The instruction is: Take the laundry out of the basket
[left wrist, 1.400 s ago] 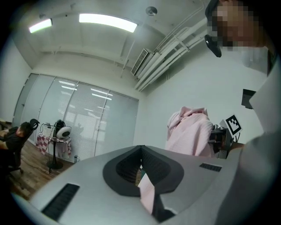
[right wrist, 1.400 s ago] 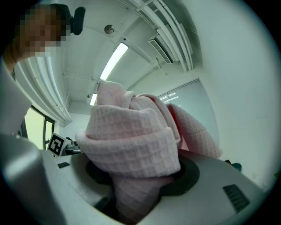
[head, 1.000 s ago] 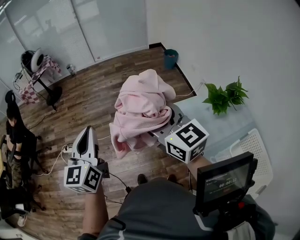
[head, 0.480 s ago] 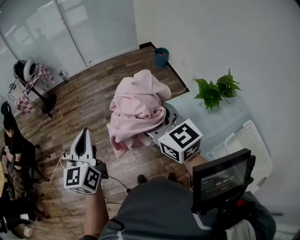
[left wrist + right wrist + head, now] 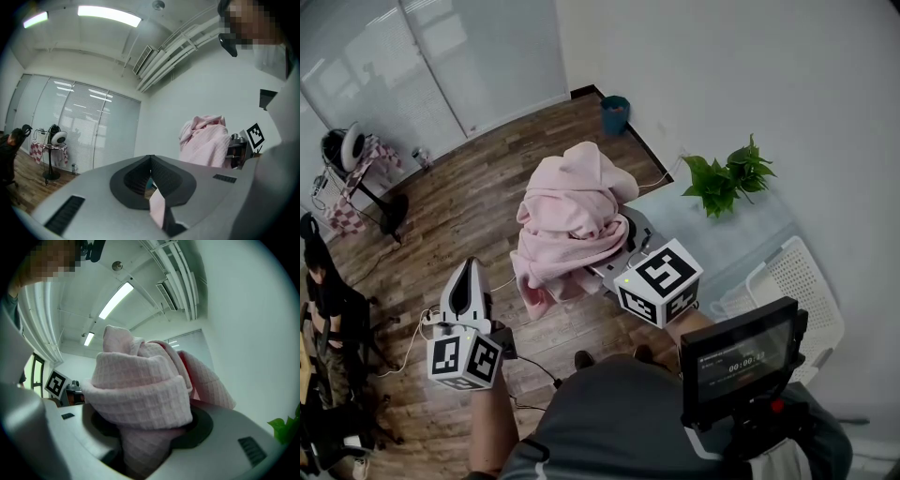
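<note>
Black screen (image 5: 741, 354) sits nearest the viewer, at 5 o'clock in the head view.

Beyond it are the two grippers. The left gripper (image 5: 471, 272) is at 8 o'clock, over the wooden floor (image 5: 469, 206). Its fingers (image 5: 133, 180) are pressed together at the tips and grasp nothing that can be named. A thin pale-pink sliver shows low in the slot between them, and what it is cannot be told. The right gripper (image 5: 609, 266), near the centre, is clenched on the pink cloth (image 5: 570, 220). In its own view a thick waffle-weave fold fills the gap between the fingers.

The cloth is clear of the basket (image 5: 802, 281) and held in the air above the floor. Its long axis runs from a bunched peak at 12 o'clock down to a loose corner at 7 o'clock. From the left fingers the cloth lies towards 2 o'clock, apart from them, and the hanging corner is its closest part. The left gripper is therefore judged the better placed to take that corner, should a second hold be wanted.

The white basket lies at 4 o'clock, well apart from the cloth and beside the pale counter (image 5: 722, 239). Whether it stands on the counter cannot be told, and its contents are not visible. Farther off, at 2 o'clock, a green plant (image 5: 724, 176) stands on the counter.
</note>
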Demonstrator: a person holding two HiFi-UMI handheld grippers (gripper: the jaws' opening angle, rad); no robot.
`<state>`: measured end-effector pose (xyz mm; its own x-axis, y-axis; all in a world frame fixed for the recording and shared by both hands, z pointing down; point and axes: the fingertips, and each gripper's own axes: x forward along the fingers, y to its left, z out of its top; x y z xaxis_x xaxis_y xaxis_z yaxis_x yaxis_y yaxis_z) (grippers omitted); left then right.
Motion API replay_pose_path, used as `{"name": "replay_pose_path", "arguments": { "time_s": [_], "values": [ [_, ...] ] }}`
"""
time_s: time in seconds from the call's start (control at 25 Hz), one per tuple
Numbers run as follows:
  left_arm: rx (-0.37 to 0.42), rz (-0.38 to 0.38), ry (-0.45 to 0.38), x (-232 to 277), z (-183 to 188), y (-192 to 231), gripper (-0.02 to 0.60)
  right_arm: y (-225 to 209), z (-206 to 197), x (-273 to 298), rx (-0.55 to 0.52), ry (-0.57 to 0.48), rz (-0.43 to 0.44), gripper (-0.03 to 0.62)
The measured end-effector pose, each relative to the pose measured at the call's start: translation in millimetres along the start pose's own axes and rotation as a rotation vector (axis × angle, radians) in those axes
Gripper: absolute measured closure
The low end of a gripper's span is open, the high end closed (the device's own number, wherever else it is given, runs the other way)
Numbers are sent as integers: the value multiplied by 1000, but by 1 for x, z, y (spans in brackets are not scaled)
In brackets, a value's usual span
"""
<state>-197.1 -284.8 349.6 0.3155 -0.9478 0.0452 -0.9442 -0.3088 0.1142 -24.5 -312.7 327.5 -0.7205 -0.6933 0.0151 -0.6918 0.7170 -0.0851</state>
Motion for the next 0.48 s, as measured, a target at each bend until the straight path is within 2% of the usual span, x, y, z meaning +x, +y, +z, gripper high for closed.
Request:
{"name": "replay_pose_path", "arguments": {
  "time_s": [0.48],
  "values": [
    [3, -3, -7, 0, 2, -2, 573, 1, 3, -1, -8, -7, 0, 327]
  ]
}}
